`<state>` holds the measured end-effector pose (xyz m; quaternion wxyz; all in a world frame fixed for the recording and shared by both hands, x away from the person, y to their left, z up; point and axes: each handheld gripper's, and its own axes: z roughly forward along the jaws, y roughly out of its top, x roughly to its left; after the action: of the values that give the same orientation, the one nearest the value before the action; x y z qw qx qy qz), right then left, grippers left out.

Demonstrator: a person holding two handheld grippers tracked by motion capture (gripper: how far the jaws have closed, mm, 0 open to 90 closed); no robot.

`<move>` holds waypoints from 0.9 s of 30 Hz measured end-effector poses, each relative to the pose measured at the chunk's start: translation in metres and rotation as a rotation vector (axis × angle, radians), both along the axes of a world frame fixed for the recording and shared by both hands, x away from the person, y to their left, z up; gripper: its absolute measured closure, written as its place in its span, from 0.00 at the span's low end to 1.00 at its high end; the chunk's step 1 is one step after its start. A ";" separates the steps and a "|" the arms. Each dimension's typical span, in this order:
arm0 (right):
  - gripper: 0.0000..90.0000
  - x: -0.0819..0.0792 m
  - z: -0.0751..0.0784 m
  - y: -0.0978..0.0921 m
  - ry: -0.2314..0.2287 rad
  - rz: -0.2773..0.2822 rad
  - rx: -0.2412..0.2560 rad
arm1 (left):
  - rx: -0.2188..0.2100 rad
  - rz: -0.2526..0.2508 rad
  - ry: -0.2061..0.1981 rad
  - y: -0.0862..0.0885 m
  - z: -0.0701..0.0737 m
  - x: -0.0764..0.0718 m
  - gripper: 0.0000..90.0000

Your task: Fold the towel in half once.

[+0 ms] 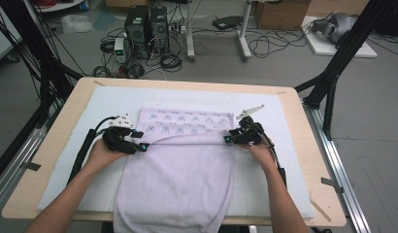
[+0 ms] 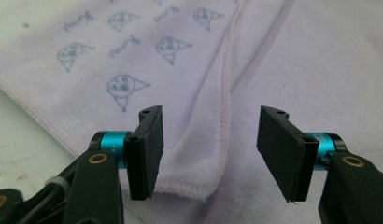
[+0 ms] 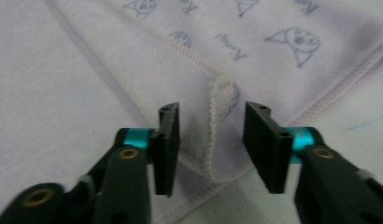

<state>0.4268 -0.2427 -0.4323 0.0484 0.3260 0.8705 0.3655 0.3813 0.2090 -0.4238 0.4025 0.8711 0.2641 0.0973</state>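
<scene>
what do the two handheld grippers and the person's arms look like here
Both grippers, the left gripper and the right gripper, are black, with flat rectangular black pads on turquoise metal collars and brass-coloured rivets. Each carries a pale grey three-cornered plate on top and trails a black cable. The forearms are bare, with no sleeves in view.

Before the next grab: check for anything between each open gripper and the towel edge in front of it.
Nothing visible. The left gripper stands open over the folded corner of the lilac towel; the right gripper stands open around a raised bit of hem. Only cloth lies between the jaws.
</scene>
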 end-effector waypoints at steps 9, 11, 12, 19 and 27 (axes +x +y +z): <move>0.96 -0.016 0.008 -0.004 -0.060 0.049 0.022 | 0.061 0.022 -0.045 0.001 -0.001 -0.002 0.93; 0.96 -0.020 0.015 -0.007 -0.072 0.050 0.053 | 0.035 0.029 -0.054 0.007 0.007 -0.006 0.93; 0.96 -0.023 0.019 -0.008 -0.081 0.056 0.069 | 0.018 0.032 -0.062 0.011 0.012 -0.010 0.93; 0.91 -0.058 0.033 -0.005 -0.101 0.142 0.102 | 0.003 -0.014 -0.063 0.024 0.018 -0.044 0.91; 0.64 -0.110 0.025 0.001 -0.119 0.158 0.079 | 0.023 0.026 -0.028 0.029 -0.011 -0.064 0.62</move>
<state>0.3172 -0.2417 -0.4069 0.0585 0.2357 0.8740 0.4208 0.3171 0.2377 -0.4352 0.3950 0.8706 0.2686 0.1179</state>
